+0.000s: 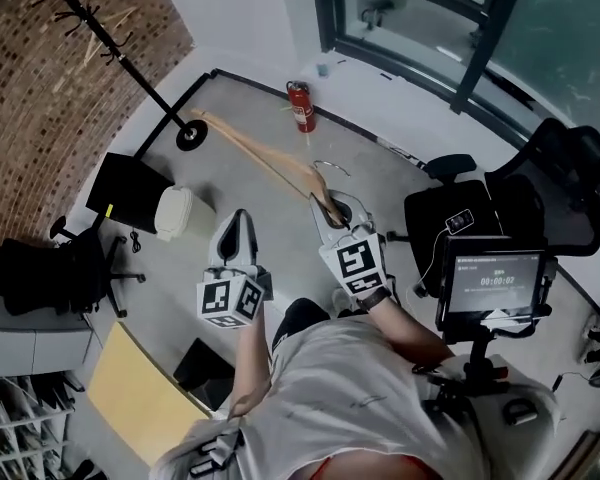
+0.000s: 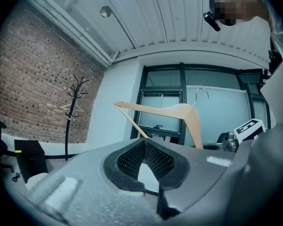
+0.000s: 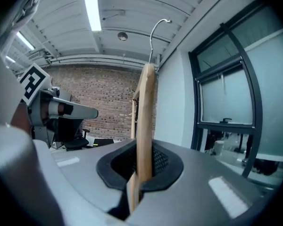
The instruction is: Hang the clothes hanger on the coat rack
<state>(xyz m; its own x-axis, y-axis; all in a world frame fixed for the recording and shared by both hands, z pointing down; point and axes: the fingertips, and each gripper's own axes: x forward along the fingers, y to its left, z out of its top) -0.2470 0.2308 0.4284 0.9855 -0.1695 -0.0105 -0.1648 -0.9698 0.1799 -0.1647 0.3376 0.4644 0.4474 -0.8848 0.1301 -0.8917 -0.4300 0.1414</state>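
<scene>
My right gripper (image 1: 327,211) is shut on a wooden clothes hanger (image 1: 265,156) with a metal hook (image 1: 331,166). In the right gripper view the hanger (image 3: 144,121) stands upright, clamped between the pads of that gripper (image 3: 142,158), its hook (image 3: 156,29) at the top. My left gripper (image 1: 239,220) is beside it, shut and empty (image 2: 142,147), with the hanger (image 2: 179,112) ahead to its right. The black coat rack (image 1: 130,63) stands far off by the brick wall, with a pale hanger on it (image 2: 71,108).
A red fire extinguisher (image 1: 301,106) stands by the window wall. A black box (image 1: 130,190) and a white bin (image 1: 173,211) sit near the rack's base (image 1: 191,135). Black office chairs (image 1: 458,213) (image 1: 40,268) and a screen on a stand (image 1: 495,280) flank me.
</scene>
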